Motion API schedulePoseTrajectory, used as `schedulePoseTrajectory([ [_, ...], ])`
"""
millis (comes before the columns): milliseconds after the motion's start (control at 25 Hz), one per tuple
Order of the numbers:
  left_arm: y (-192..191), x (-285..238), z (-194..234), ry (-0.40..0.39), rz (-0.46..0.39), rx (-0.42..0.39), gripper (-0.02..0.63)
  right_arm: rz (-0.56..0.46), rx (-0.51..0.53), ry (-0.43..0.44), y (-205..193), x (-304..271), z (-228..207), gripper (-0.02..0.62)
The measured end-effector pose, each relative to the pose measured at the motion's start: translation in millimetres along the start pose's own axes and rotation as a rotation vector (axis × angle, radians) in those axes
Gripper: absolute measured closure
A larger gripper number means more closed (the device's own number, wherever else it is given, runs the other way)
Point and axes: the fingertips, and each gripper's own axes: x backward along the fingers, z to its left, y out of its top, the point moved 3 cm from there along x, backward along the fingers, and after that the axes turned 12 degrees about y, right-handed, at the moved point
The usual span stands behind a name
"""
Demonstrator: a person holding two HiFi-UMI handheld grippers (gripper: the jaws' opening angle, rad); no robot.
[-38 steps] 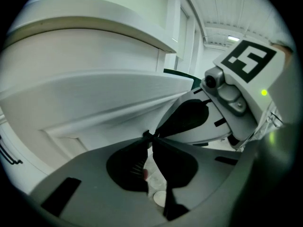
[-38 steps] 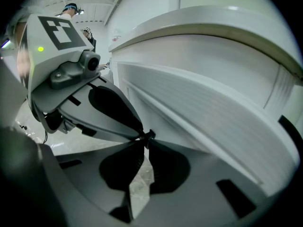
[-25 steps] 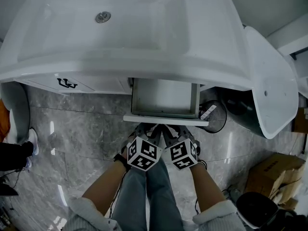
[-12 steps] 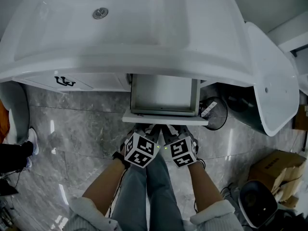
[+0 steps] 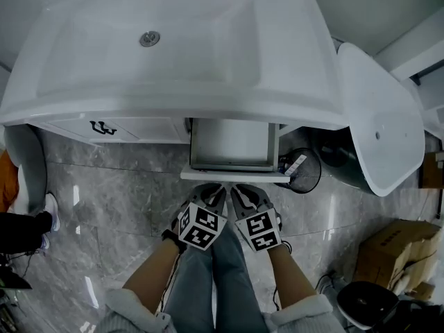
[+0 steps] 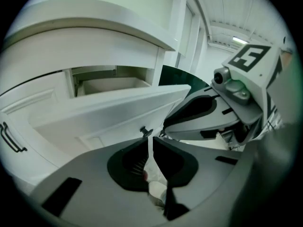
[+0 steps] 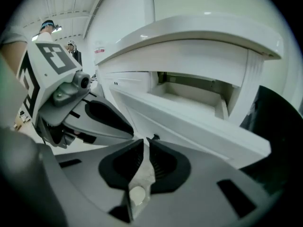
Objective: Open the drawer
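The white drawer [image 5: 232,144] under the basin stands pulled out, its inside bare and its front panel [image 5: 236,175] facing me. A small dark knob [image 6: 146,131] [image 7: 154,137] sits on that panel. Both grippers hover side by side just short of the panel. The left gripper [image 5: 216,188] [image 6: 151,138] has its jaws a thin slit apart, with the knob just beyond the tips and nothing between them. The right gripper [image 5: 238,188] [image 7: 146,141] has its jaws almost together and holds nothing.
The white basin top [image 5: 173,40] overhangs the drawer. A cabinet door with a dark handle [image 5: 102,127] is to the left. At the right are a black bin [image 5: 305,175] and a white rounded fixture [image 5: 381,130]. A cardboard box [image 5: 395,255] stands on the grey floor, and a person's shoe [image 5: 48,210] shows at far left.
Both grippers have drawn back a little from the drawer front, which they were touching before. The drawer stays open by the same amount.
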Motion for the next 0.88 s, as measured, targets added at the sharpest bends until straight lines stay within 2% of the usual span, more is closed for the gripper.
schedulePoseTrajectory([
  [280, 48, 79, -6, 0.001, -0.065, 0.096, 0.569, -0.14, -0.098, -0.033, 62, 70, 36, 0.549],
  [520, 126, 147, 0, 0.022, -0.212, 0.093, 0.569, -0.304, -0.114, -0.046, 140, 131, 49, 0.549],
  [760, 199, 202, 3, 0.069, -0.368, 0.09, 0.569, -0.482, -0.135, -0.023, 206, 195, 51, 0.551],
  [880, 228, 233, 0, 0.087, -0.43, 0.127, 0.575, -0.537, -0.147, -0.001, 227, 230, 54, 0.551],
])
